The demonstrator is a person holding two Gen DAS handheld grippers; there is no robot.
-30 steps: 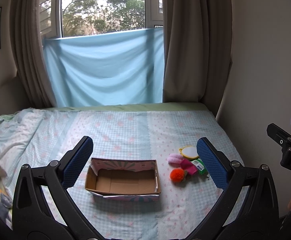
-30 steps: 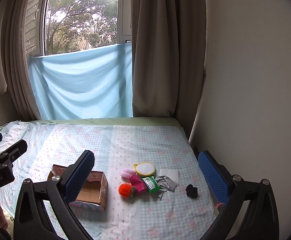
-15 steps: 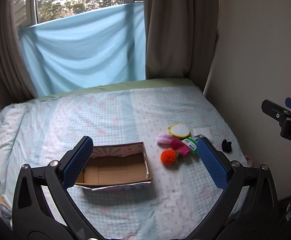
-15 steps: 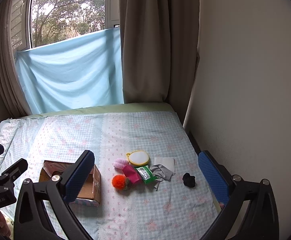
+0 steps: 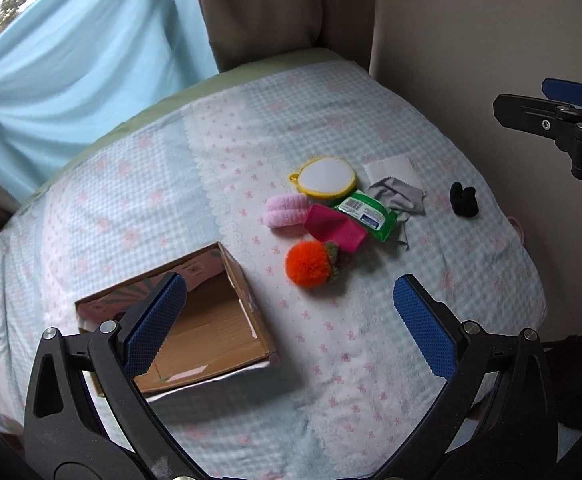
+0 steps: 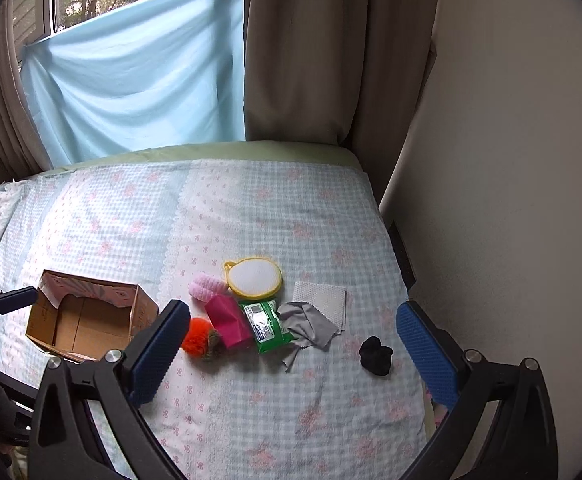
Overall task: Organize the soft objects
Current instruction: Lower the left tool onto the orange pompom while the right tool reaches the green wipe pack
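bedroom scene: quilted bed cover (image 6: 275, 216) in pale blue check filled both views, with a blue sheet (image 6: 139, 80) hung across the window and brown curtains (image 6: 315, 52) at the far edge. cardboard box (image 5: 179, 320) sat open and held nothing, toward the left side of the cover. left gripper (image 5: 291, 320) hovered above the cover between box and pile, jaws spread wide, nothing between the pads. right gripper (image 6: 291, 348) likewise released and holding nothing, poised over the pile's near edge.

soft items lay clustered just right of the box, none inside it yet: yellow-rimmed round pad (image 6: 254, 276), green wipes pack (image 6: 267, 326), magenta pouch (image 6: 227, 320) overlapping the wipes, grey cloth (image 6: 307, 322) partly over a white sheet (image 6: 325, 300), pink knitted piece (image 6: 207, 286) touching the pad, orange pompom (image 5: 307, 263) nearest the box with a small green-brown tuft against it, and a black scrunchie (image 6: 375, 355) apart on the right.

judgement: task was at its start; first pick not yet made. the pompom looked the sensible first target for the left gripper, being nearest the box and free on its near side. advice noted: come down straight over it, close across its widest part, squeeze lightly since it will compress, lift clear of the box wall before releasing. risk: pads snagging the cover, or dragging the tuft and pouch along.
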